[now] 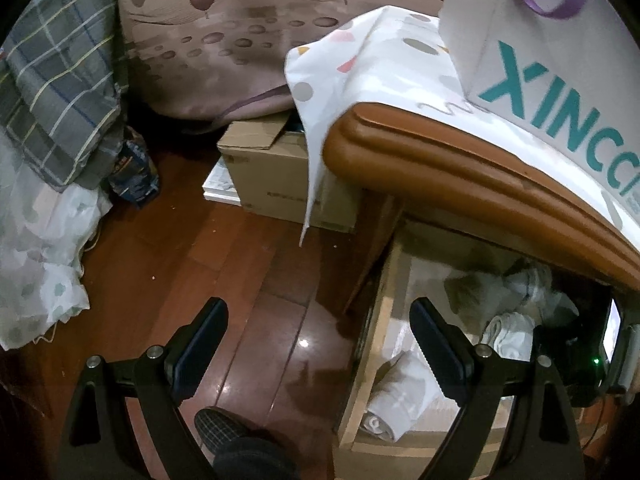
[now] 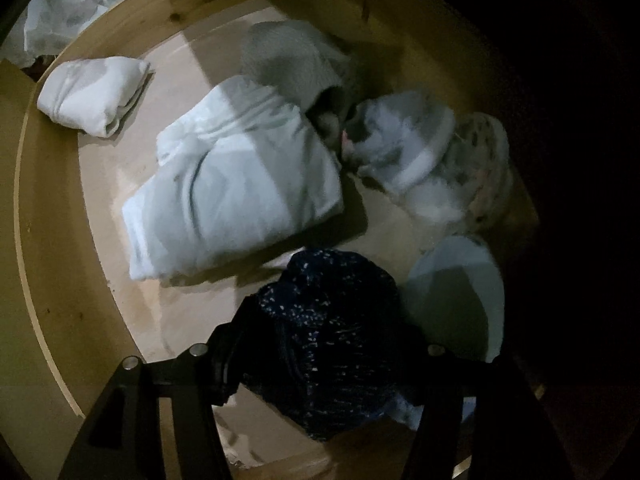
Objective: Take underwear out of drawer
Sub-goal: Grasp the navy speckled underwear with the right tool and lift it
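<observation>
Open drawer (image 2: 52,240), right tool (image 2: 328,356) pointing straight down into it. Target as I read it: the dark speckled underwear (image 2: 332,320), bunched on the drawer bottom at the near edge of the right wrist view.

Key relation: the dark piece lies directly under the right tool, in the gap between its two fingers. It fills almost the whole gap from side to side. Its bulk runs forward from the fingers toward the pale folded bundle (image 2: 232,192), so its long axis looks roughly across the closing line. No sideways shift looks needed.

Right tool state: fingers apart with the cloth between them. Too dark and blurred to tell if the pads are pressing on it or just flanking it.

Neighbours are close. A pale-blue piece (image 2: 456,292) sits just beside the dark one on the right, and the folded bundle is just ahead. A pinch could drag either along.

The left tool (image 1: 318,308) is wide apart and empty. It hangs over the wooden floor (image 1: 240,240) beside the drawer's side wall, outside the drawer. It is tilted down but well apart from the target.

The right hand is clearly the nearer one. Likely next: close and lift straight up, clear of the cabinet top (image 1: 440,168) overhanging the drawer's back part.
</observation>
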The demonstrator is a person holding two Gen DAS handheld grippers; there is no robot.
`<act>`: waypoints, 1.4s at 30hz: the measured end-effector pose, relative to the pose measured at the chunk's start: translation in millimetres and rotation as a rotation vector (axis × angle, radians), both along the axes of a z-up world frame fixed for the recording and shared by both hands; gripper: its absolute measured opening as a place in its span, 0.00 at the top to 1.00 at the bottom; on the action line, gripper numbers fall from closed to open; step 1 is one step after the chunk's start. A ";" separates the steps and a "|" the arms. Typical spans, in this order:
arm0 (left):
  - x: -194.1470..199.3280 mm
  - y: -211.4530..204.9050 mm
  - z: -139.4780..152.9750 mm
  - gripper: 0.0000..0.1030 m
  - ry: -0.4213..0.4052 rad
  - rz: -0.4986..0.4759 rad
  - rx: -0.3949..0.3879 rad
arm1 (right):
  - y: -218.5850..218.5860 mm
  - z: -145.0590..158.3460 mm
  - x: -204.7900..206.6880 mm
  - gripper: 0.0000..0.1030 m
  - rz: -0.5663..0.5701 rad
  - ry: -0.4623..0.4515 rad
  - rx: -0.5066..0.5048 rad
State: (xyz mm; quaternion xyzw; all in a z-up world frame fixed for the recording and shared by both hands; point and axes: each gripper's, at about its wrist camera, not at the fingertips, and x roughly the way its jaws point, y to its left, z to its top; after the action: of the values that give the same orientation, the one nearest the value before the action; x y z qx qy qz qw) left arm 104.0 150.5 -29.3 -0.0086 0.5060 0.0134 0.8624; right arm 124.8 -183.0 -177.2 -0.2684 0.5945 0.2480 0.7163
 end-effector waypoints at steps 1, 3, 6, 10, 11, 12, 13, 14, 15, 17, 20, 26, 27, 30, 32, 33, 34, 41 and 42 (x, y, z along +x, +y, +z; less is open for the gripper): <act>-0.3 -1.5 -0.6 0.12 0.002 -0.009 -0.004 | -1.3 -0.5 -2.6 0.41 0.002 0.004 -0.006; -1.0 -5.4 -1.1 0.12 0.002 -0.027 0.004 | -3.3 -1.1 -7.8 0.42 -0.001 0.010 -0.008; -3.7 -13.6 -2.3 0.12 0.001 -0.070 0.018 | -4.6 -3.3 -19.2 0.47 -0.011 0.011 -0.012; -5.9 -26.1 -8.8 0.12 0.031 -0.140 0.008 | -5.9 -2.7 -34.6 0.65 -0.014 0.012 -0.025; -7.0 -29.9 -10.4 0.12 0.037 -0.166 0.004 | -6.4 -2.9 -36.9 0.68 -0.013 0.015 -0.030; -7.4 -33.6 -11.8 0.12 0.045 -0.187 0.001 | -6.6 -2.9 -39.5 0.71 -0.010 0.015 -0.037; -8.4 -37.4 -13.0 0.12 0.051 -0.206 0.001 | -6.6 -3.3 -42.4 0.73 -0.012 0.011 -0.047; -10.1 -41.5 -14.4 0.12 0.054 -0.230 0.000 | -7.4 -3.4 -45.5 0.74 -0.019 0.010 -0.057; -11.5 -45.4 -16.4 0.12 0.061 -0.250 0.002 | 1.0 -7.6 -45.4 0.75 -0.025 0.011 -0.061; -13.1 -53.8 -20.4 0.12 0.077 -0.284 0.011 | -0.5 -7.0 -51.0 0.76 -0.042 0.014 -0.076; -13.6 -61.8 -28.9 0.12 0.119 -0.320 -0.013 | -4.9 1.7 -59.7 0.76 -0.088 0.003 -0.070; -12.8 -77.2 -50.8 0.12 0.226 -0.349 -0.008 | -9.3 31.2 -71.1 0.76 -0.168 -0.017 -0.015; -13.0 -79.5 -53.0 0.12 0.232 -0.356 0.000 | -9.9 37.1 -75.5 0.76 -0.180 -0.029 0.002; -13.4 -88.9 -61.8 0.12 0.253 -0.377 0.044 | -13.2 55.9 -90.9 0.76 -0.251 -0.053 0.065; -13.7 -94.1 -67.7 0.12 0.261 -0.403 0.074 | -17.8 65.3 -95.8 0.76 -0.341 -0.078 0.133; -14.7 -97.7 -73.5 0.12 0.273 -0.413 0.104 | -18.8 71.2 -98.1 0.76 -0.392 -0.088 0.168; -15.2 -99.5 -76.6 0.12 0.280 -0.415 0.122 | -25.0 76.1 -96.3 0.76 -0.466 -0.107 0.216; -17.8 -113.2 -90.4 0.12 0.320 -0.461 0.158 | -43.4 88.8 -91.1 0.76 -0.766 -0.214 0.432; -17.6 -115.1 -92.3 0.12 0.327 -0.469 0.152 | -45.5 90.1 -90.3 0.76 -0.779 -0.214 0.447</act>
State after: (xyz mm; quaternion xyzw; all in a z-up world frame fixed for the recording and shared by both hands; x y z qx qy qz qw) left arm 86.3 35.5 -121.6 0.1754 0.6238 -0.1474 0.7473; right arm 34.5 -228.5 -87.1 0.1119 0.5057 0.0531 0.8538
